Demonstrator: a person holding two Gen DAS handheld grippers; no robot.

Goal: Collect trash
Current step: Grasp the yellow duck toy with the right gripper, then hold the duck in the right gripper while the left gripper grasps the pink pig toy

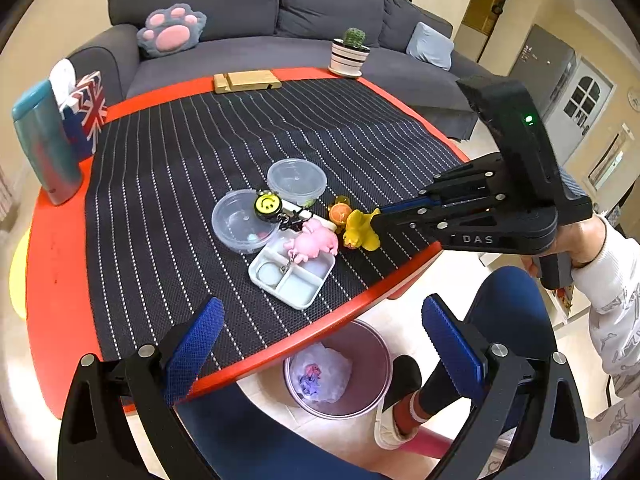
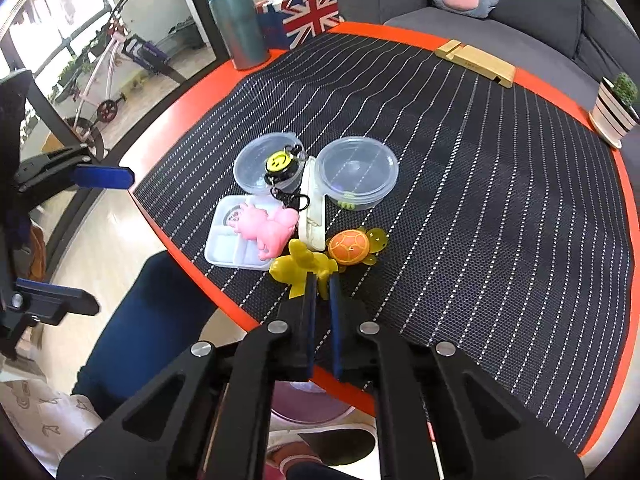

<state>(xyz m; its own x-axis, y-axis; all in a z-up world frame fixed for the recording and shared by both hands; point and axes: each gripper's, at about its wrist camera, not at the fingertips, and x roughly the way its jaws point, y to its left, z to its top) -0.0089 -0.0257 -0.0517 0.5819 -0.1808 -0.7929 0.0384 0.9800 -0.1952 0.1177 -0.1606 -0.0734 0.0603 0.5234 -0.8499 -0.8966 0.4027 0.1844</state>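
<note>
Behind our red round table (image 1: 60,240), with its black white-striped mesh mat (image 1: 180,168), sits a grey sofa, and a pink plastic waste bin (image 1: 372,364) with a white liner stands on the floor just under the table's near edge.

We take the white divided plastic tray (image 1: 296,280) as our landmark. A yellow rubbery toy figure (image 1: 360,232) lies just beside the tray, toward the orange toy turtle (image 1: 340,213). A pink soft toy (image 1: 314,242) lies across the tray's far edge. Beyond the tray are two clear round plastic tubs (image 1: 297,180) and a smiley keychain (image 1: 267,203).

Our right gripper (image 2: 323,280) is clamped on the yellow figure, pads pressing a thin limb at its near end. Our left gripper (image 1: 320,340) hangs with its jaws wide apart and empty, over the table edge nearer us than the tray.

We judge the figure light, soft and bendy, so a hold on a limb may let it swing or slip. A grip nearer its body would be surer before we carry it to the bin.
</note>
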